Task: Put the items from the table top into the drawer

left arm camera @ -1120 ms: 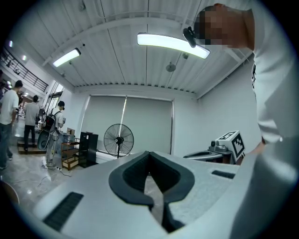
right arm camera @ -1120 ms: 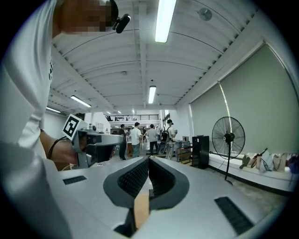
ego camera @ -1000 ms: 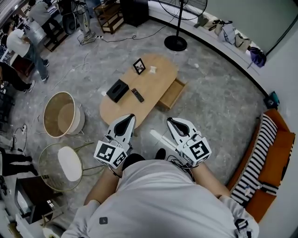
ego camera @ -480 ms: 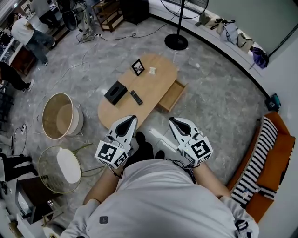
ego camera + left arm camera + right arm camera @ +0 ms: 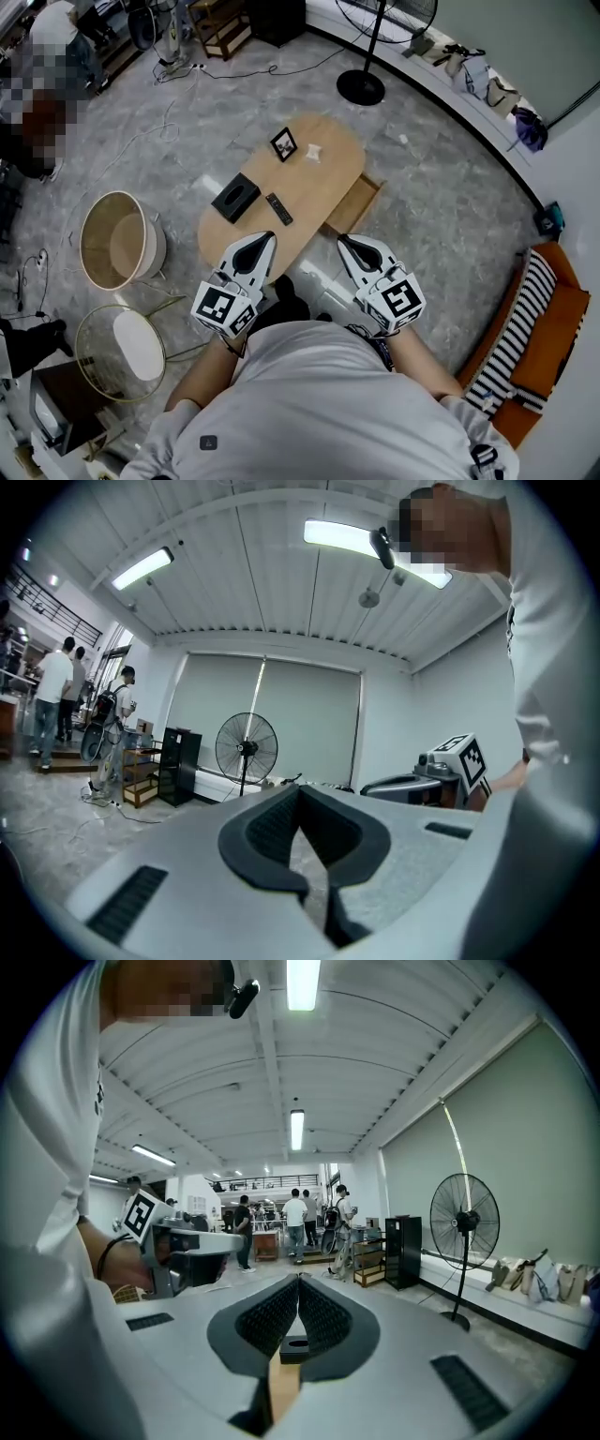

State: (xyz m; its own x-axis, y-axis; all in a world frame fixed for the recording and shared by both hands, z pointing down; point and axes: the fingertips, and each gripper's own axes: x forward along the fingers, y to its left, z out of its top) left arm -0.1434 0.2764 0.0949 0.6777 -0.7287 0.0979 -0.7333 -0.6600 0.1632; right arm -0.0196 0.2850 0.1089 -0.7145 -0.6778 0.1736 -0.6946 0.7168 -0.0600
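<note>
An oval wooden table [image 5: 323, 178] stands on the floor ahead. On it lie a black box [image 5: 235, 197], a black remote [image 5: 278, 208], a small picture frame [image 5: 283, 143] and a small white item [image 5: 312, 152]. An open wooden drawer [image 5: 359, 202] sticks out of the table's right side. My left gripper [image 5: 267, 235] [image 5: 299, 787] hovers by the table's near end, shut and empty. My right gripper [image 5: 342, 239] [image 5: 298, 1279] is level with it, just short of the drawer, shut and empty. Through its jaws the black box [image 5: 293, 1345] shows.
A round tan tub [image 5: 117, 239] and a wire stool with a white seat [image 5: 131, 342] stand left of the table. A floor fan's base [image 5: 361, 89] is beyond it. An orange sofa with a striped cushion [image 5: 520, 319] is at the right. People stand far left.
The person has stepped forward, and both grippers have come closer to the table's near end and the drawer. Both stay shut and empty.
</note>
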